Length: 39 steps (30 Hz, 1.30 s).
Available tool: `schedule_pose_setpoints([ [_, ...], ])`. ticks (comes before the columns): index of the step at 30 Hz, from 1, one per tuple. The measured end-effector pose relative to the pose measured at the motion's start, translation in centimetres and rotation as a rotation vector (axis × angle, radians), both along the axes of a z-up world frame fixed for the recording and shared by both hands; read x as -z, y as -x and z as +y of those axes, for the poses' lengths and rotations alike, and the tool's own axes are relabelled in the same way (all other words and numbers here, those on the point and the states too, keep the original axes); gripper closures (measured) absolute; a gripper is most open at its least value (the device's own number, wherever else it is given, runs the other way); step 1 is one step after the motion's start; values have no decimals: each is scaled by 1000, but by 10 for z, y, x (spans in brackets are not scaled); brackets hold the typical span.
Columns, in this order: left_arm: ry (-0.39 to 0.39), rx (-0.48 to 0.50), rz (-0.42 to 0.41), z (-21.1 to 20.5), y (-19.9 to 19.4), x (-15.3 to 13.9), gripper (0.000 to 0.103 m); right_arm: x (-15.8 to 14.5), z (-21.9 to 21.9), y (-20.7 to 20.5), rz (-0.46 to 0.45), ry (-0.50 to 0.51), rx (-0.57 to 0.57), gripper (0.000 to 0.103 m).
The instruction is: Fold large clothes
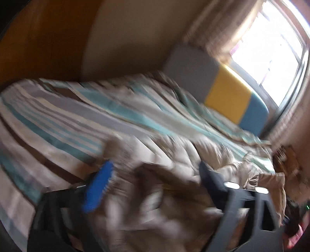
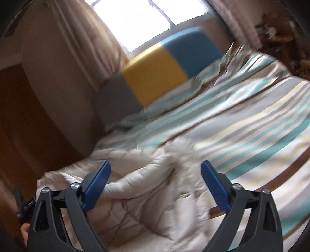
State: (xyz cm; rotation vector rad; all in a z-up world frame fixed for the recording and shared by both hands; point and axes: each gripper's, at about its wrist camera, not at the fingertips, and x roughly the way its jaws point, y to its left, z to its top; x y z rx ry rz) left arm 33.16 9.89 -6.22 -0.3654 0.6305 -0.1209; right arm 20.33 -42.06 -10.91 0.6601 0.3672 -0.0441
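The puffy coat (image 2: 155, 186) on the bed's (image 2: 251, 120) near edge looks soft and bulky; best pinched at its hem. Right gripper (image 2: 154, 186) gapes wide; left gripper (image 1: 155, 186) spread too, fabric between, grip unclear

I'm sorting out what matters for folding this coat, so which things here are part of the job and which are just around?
Part of the job:
puffy coat with fur trim
left gripper
right gripper

Just around:
striped bedspread
headboard
window
curtain
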Motion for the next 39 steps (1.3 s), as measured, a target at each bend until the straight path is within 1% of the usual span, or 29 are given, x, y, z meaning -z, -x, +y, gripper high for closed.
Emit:
schedule_pose_setpoints([
  [1,-1,-11,-15,6,3,-3,8,0,-3,4,12,5,4,4],
  [2,-6,-22,-25,13,7,-4,8,2,-5,8,43,14,-1,2],
  [4,-31,-34,-22,25,18,1,6,9,-6,15,89,24,-31,2],
  [6,-43,-14,27,31,27,17,6,23,-2,19,158,26,-66,2],
  [9,-28,14,91,31,40,40,6,44,7,13,256,-17,-115,2],
  [10,-22,26,106,29,44,47,6,49,11,12,274,-28,-132,2],
  [12,-15,52,126,23,50,57,6,53,17,9,281,-29,-147,2],
  [15,-24,77,127,16,55,66,6,59,24,4,284,-30,-180,2],
  [19,-37,83,132,11,49,72,6,66,27,-2,286,-40,-209,2],
  [23,-16,79,145,11,46,78,6,66,31,-8,302,-22,-228,4],
  [24,-8,83,149,11,44,80,6,66,30,-10,303,-19,-236,10],
  [25,-4,87,153,9,45,81,9,66,33,-12,307,-13,-249,15],
  [26,-5,96,154,7,45,82,15,68,39,-11,312,-12,-255,25],
  [27,-11,109,154,4,47,84,21,68,40,-11,314,-10,-253,29],
  [28,-30,108,150,1,46,84,29,68,40,-9,311,-15,-258,37],
  [29,-50,120,142,-3,48,84,34,68,39,-6,306,-24,-260,41],
  [30,-67,125,137,-5,50,83,37,69,38,0,299,-34,-259,48],
  [31,-72,127,134,-6,51,82,46,68,37,5,291,-43,-261,55],
  [32,-74,130,130,-5,53,82,50,66,39,9,286,-38,-265,59],
  [33,-69,142,124,-3,58,80,56,64,41,13,284,-26,-269,63],
  [34,-67,150,122,-2,61,80,61,61,43,15,284,-16,-271,65],
  [37,-76,187,113,-2,78,76,69,52,48,34,276,2,-283,69],
  [39,-81,200,107,-1,92,74,70,50,46,47,273,-8,-287,70],
])
